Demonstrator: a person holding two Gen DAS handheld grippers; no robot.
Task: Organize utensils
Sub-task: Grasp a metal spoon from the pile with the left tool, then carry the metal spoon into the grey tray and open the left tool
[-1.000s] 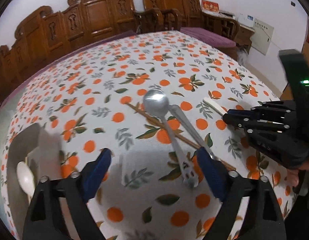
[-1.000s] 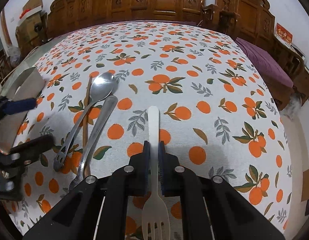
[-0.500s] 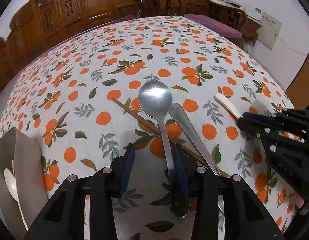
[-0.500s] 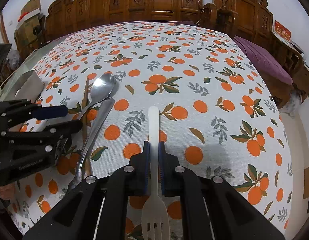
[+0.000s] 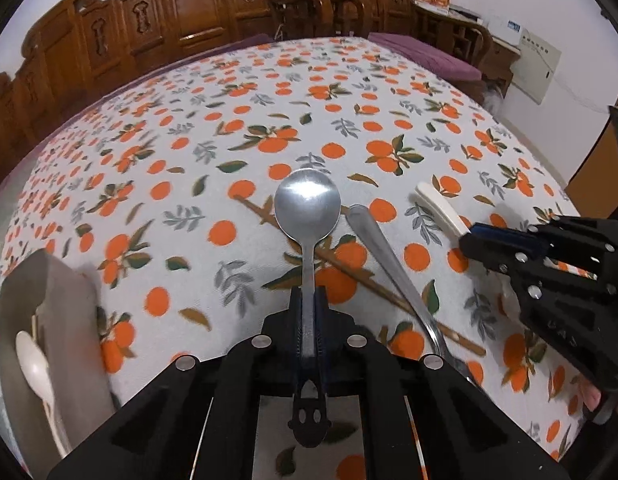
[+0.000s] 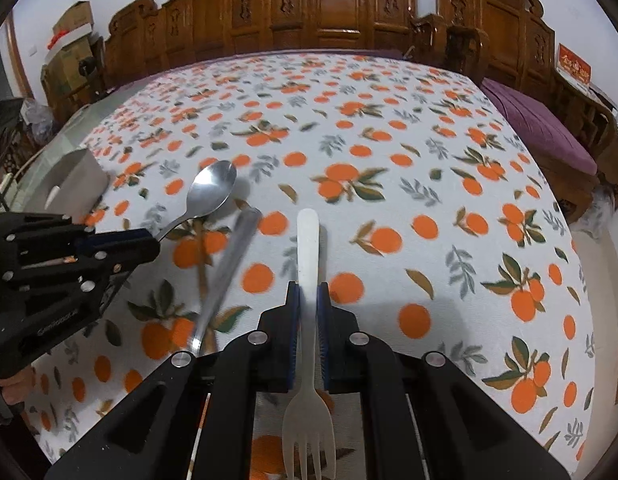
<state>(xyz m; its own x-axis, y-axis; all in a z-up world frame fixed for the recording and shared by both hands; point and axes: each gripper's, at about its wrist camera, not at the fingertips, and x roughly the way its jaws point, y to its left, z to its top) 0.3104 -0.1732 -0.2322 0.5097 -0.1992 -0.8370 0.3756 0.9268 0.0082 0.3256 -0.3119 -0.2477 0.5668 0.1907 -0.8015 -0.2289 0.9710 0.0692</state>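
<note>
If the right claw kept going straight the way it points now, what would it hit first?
Probably nothing close: ahead of the right claw, shut on the white fork, only bare tablecloth shows, then the wooden chairs. Depth is unclear.

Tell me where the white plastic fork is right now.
The white plastic fork is clamped in the right gripper, just right of the loose metal utensil.

Two metal spoons (image 5: 308,204) (image 5: 393,268), two white plastic utensils (image 6: 308,240) (image 5: 33,364), one chopstick (image 5: 361,276), one bin (image 5: 49,320).

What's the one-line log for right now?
left gripper: shut on metal spoon | right gripper: shut on white fork | holder: white spoon inside
</note>
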